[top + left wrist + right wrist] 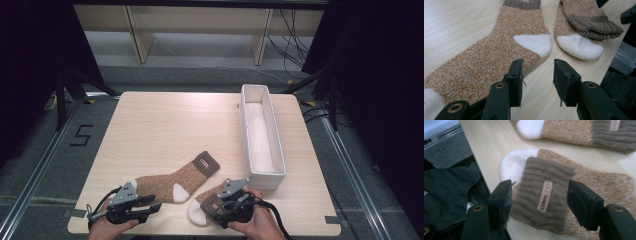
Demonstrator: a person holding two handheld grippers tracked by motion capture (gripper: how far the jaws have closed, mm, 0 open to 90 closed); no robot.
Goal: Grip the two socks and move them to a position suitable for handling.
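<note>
Pale wooden tabletop, dark curtains around | my left gripper jaws parted, holding nothing, at near edge beside flat brown-and-white knit sock | my right gripper jaws apart astride folded second sock, pads clear | white oblong box along right edge is empty | judged: socks unpaired, boxing left.

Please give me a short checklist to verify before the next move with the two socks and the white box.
1. Left gripper open, nothing between the jaws: ok.
2. Right gripper open, jaws either side of the folded sock cuff, whether touching it: cannot tell.
3. Flat sock lies fully on the table: ok.
4. Folded sock is folded cuff over foot: ok.
5. White box has free room inside: ok.
</note>
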